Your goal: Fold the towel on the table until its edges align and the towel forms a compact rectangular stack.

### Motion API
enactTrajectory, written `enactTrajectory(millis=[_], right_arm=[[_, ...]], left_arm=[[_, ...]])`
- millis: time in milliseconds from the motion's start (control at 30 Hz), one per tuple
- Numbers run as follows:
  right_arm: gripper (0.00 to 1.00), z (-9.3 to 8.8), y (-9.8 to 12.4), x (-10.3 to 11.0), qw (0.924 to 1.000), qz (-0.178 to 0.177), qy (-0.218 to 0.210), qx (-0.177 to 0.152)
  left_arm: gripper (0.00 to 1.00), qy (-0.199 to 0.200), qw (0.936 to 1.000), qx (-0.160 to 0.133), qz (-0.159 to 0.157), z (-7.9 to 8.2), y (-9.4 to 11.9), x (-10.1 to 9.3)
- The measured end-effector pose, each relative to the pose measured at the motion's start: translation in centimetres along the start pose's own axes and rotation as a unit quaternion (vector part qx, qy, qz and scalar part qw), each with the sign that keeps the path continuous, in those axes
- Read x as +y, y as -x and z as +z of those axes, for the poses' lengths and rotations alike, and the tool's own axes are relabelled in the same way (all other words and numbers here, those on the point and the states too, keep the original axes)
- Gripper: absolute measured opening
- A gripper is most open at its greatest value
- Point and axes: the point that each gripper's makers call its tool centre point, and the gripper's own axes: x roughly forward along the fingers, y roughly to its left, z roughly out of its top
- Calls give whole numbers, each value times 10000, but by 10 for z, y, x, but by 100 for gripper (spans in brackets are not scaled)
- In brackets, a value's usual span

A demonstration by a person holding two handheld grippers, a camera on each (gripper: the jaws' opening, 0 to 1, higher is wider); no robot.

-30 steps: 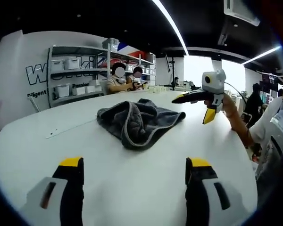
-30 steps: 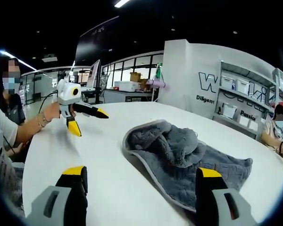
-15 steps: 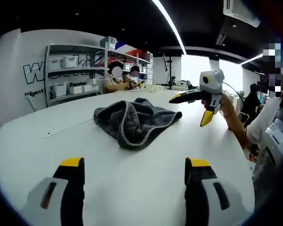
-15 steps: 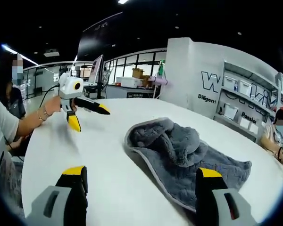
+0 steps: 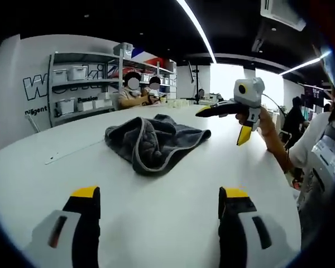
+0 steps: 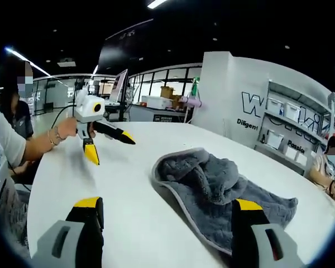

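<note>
A crumpled grey towel [image 5: 151,142] with a pale hem lies bunched on the white table [image 5: 56,167]. In the left gripper view my left gripper [image 5: 159,195] stands open near the table's front, well short of the towel, nothing between its yellow-tipped jaws. My right gripper [image 5: 223,124] hovers open to the right of the towel, held by a hand. In the right gripper view the towel [image 6: 223,190] lies just ahead of the right jaw, on the table [image 6: 117,190]. My right gripper [image 6: 167,204] is open and empty. My left gripper [image 6: 110,148] hangs open at the left.
Shelves with white boxes [image 5: 78,89] line the far wall, and two people [image 5: 134,95] sit behind the table. A thin pale strip [image 5: 72,152] lies on the table left of the towel. The person's arm and body [image 6: 17,134] stand at the table's edge.
Both views have shifted slightly with the hands. The towel has not moved on the table, and both grippers stay open above it.
</note>
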Motion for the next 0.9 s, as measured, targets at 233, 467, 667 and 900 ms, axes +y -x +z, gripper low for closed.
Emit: enactTrajectory(millis=[233, 467, 667, 900], right_arm=[[99, 5, 2, 0, 10000, -6, 57, -36], [99, 1, 0, -3, 10000, 5, 31, 55], [99, 0, 0, -5, 10000, 10, -4, 57], [100, 0, 3, -12, 9999, -90, -108, 35]], left_arm=[[92, 11, 9999, 63, -101, -2, -2, -4], [92, -64, 9996, 239, -113, -8, -7, -4], [92, -1, 9999, 78, -82, 1, -1, 0], [92, -26, 9999, 66, -72, 3, 1, 0]])
